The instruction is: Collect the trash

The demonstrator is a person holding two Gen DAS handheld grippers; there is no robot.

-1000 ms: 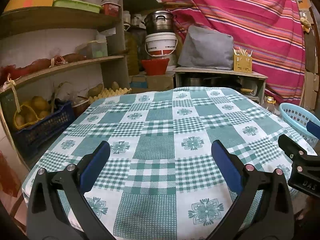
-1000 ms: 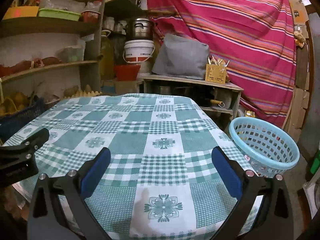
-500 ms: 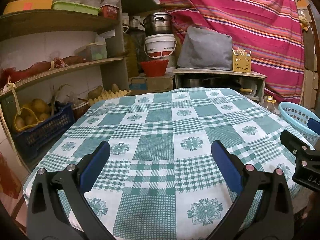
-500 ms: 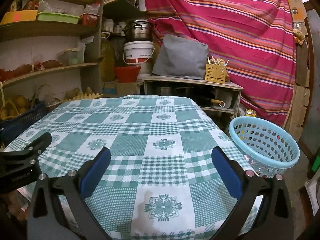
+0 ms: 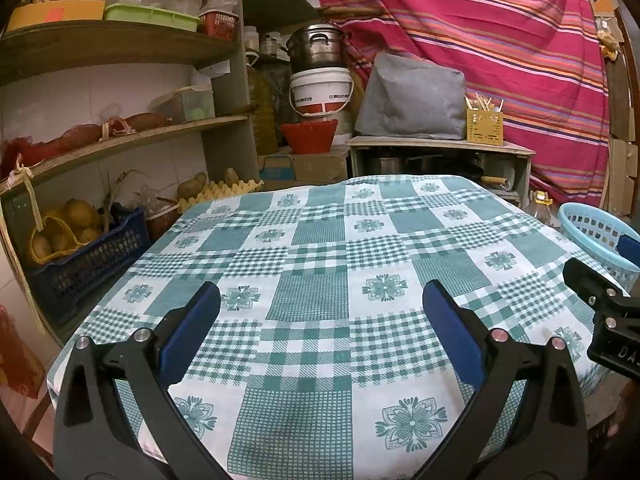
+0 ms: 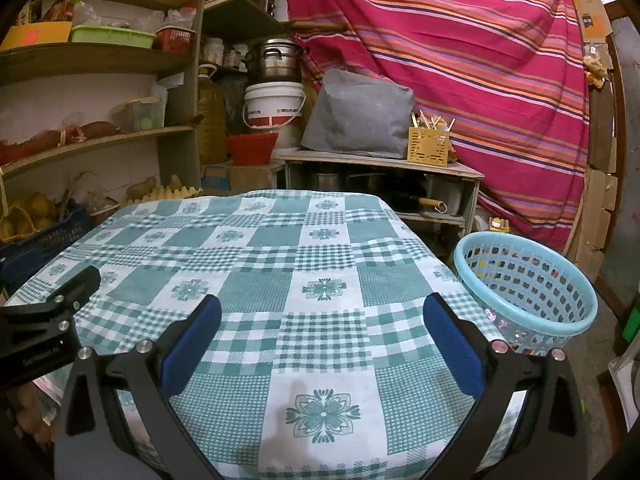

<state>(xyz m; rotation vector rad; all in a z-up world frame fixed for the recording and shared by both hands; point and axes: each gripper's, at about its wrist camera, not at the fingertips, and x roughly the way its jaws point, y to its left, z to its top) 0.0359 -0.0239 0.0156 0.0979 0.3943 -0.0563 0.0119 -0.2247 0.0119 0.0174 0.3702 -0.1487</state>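
Trash already lies in the light-blue perforated basket (image 6: 528,292), which sits low beside the table's right edge: small scraps, some reddish, show through its holes near the bottom, too small to name. None is visible on the green-and-white checked tablecloth (image 6: 280,264), whose whole top shows bare in both wrist views. Judged from what shows, any remaining pieces would be light, thin wrappers or paper, soft enough to crumple and likely to slip, best pinched at a raised edge or fold rather than pressed flat against the cloth. The left gripper (image 5: 320,304) and right gripper (image 6: 322,312) hover side by side over the table's near edge, each with its blue-padded fingers (image 6: 448,340) spread wide and holding nothing. Behind stand shelves (image 5: 120,140) of produce, a white bucket (image 5: 320,90) under a steel pot, and a striped red cloth (image 6: 460,60) hung as a backdrop.
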